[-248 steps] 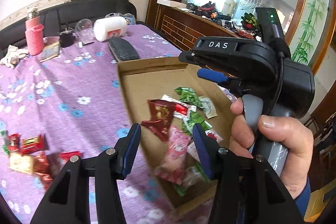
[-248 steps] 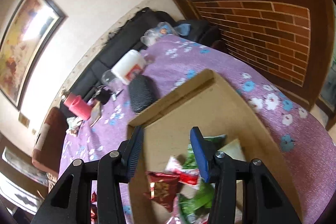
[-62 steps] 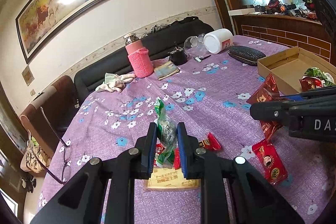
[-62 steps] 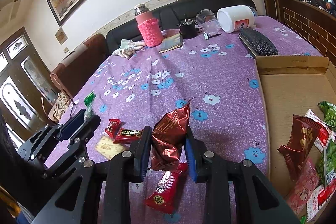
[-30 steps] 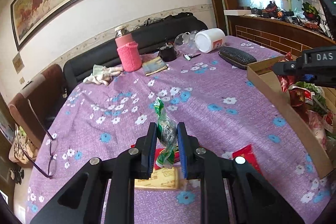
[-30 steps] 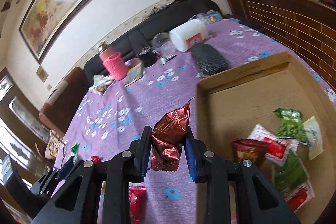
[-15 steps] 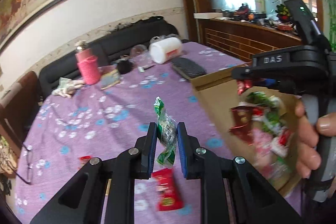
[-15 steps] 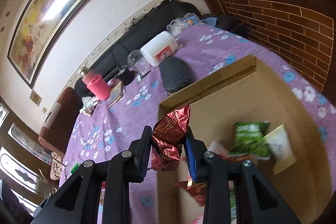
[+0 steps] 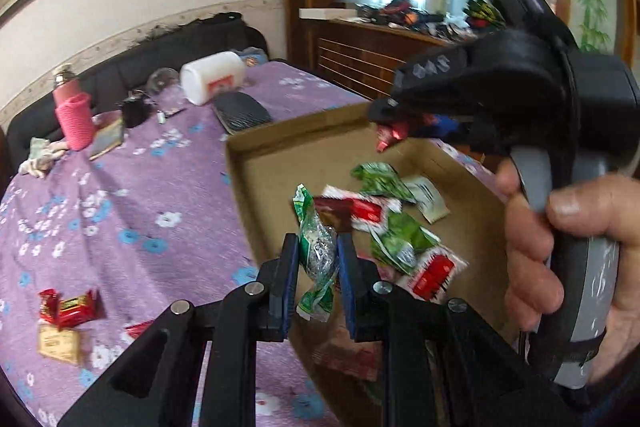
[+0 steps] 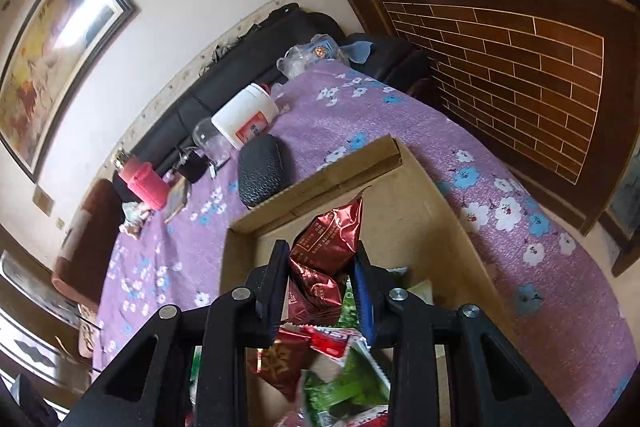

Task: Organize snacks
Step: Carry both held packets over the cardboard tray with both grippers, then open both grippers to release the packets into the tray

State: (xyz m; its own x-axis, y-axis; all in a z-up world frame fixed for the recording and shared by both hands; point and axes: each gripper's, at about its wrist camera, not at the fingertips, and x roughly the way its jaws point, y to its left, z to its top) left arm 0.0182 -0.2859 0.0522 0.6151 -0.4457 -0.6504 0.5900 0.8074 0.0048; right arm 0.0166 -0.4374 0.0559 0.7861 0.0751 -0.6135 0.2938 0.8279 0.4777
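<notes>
While left gripper (image 9: 318, 267) clamps green-and-clear snack packet (image 9: 316, 247) at lower centre of left wrist view, over near edge of cardboard box (image 9: 256, 143), carry further over box floor before release; right gripper (image 10: 322, 287) pinches dark red foil packet (image 10: 326, 255) above box (image 10: 348, 167), lower centre; let go low, onto bare cardboard; loose snacks (image 9: 66, 309) remain on purple cloth (image 9: 120, 195), lower left.

wall: cream, framed painting (image 10: 56, 67) | sofa (image 9: 168, 67): black | counter (image 10: 520, 67): brick-patterned

blurred label on right gripper (image 9: 394, 119), packet print unreadable
</notes>
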